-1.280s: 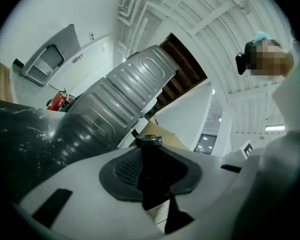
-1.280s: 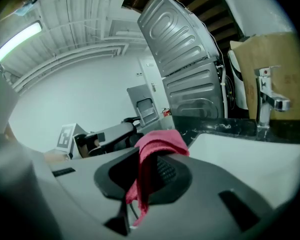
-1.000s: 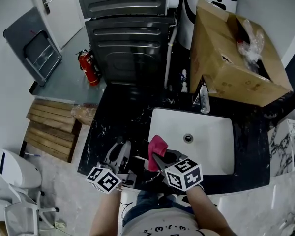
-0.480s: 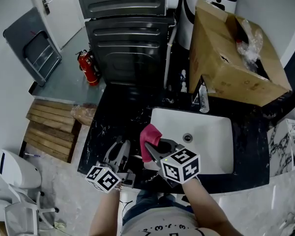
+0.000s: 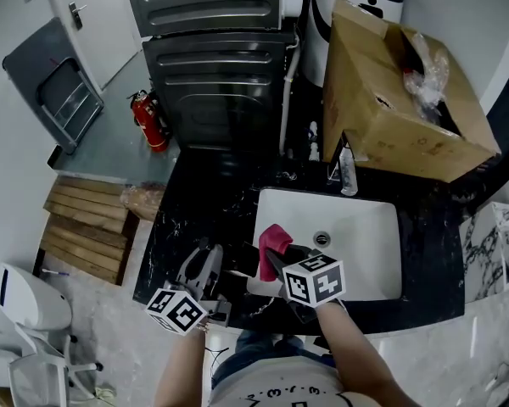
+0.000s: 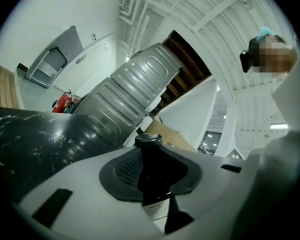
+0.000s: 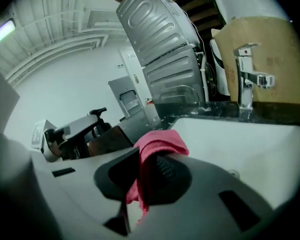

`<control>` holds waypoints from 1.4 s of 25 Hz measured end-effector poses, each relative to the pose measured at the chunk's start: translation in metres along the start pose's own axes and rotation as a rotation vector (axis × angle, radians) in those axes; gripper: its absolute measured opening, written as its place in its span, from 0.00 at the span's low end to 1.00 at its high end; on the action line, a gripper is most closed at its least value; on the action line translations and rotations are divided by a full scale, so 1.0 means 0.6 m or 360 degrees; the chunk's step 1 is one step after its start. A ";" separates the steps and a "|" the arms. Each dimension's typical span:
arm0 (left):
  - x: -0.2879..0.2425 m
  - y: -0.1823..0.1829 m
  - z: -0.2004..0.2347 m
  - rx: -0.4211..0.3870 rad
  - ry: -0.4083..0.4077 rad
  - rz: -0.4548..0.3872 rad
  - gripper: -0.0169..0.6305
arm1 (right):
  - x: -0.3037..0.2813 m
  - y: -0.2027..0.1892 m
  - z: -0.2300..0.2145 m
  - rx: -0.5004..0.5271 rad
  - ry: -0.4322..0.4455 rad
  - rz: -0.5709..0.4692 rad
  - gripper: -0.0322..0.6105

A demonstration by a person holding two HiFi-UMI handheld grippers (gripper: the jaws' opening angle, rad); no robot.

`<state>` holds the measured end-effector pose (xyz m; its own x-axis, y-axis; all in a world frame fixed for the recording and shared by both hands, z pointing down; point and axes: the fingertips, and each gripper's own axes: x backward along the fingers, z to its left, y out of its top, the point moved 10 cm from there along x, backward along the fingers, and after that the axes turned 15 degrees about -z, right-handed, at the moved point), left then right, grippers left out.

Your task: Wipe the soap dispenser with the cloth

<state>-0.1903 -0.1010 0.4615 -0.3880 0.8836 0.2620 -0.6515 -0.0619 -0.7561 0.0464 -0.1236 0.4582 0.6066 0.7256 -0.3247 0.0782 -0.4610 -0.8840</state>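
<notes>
In the left gripper view, the left gripper (image 6: pixel 152 159) has its jaws closed on the soap dispenser (image 6: pixel 152 181), one dark pad against each side of the body. The dispenser's long axis runs up the picture, with the round cap at the far end and the printed label at the end nearer the camera. The black table (image 6: pixel 35 134) slopes away at the left. In the right gripper view, the right gripper (image 7: pixel 150 170) pinches the pink cloth (image 7: pixel 161 142) between closed jaws, and a bunched fold stands out above them. To its left the dispenser's brown body juts from the left gripper toward the cloth. The two are near each other, but whether they touch cannot be told. The white sink (image 7: pixel 250 149) opens wide on the right, with the faucet (image 7: pixel 246 81) at its far rim. In the head view, both grippers sit low at the table's near edge. The cloth hangs over the sink's left rim, and the dispenser shows only dimly against the dark stone. A cardboard box (image 5: pixel 403 100) crowds the far right corner, and a bare stretch of table lies to the left.
</notes>
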 end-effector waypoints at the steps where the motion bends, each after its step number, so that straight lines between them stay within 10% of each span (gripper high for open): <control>1: -0.002 0.001 -0.002 -0.0024 -0.0013 0.0010 0.17 | 0.001 -0.006 -0.004 0.0006 -0.0030 0.0037 0.12; 18: -0.085 0.059 -0.001 -0.0968 -0.0762 0.0693 0.18 | 0.046 -0.015 -0.014 -0.0066 -0.0086 -0.0007 0.12; 28: -0.041 0.081 0.013 -0.1053 -0.0485 0.0564 0.41 | 0.050 -0.017 -0.009 -0.0045 -0.0051 0.0006 0.12; 35: 0.008 0.072 -0.001 -0.0956 -0.0252 0.0376 0.39 | 0.057 -0.015 -0.019 -0.0070 -0.0059 -0.0009 0.12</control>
<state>-0.2201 -0.0990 0.4297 -0.5970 0.7962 0.0982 -0.0780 0.0643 -0.9949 0.0754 -0.1007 0.4590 0.5763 0.7465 -0.3327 0.1169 -0.4781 -0.8705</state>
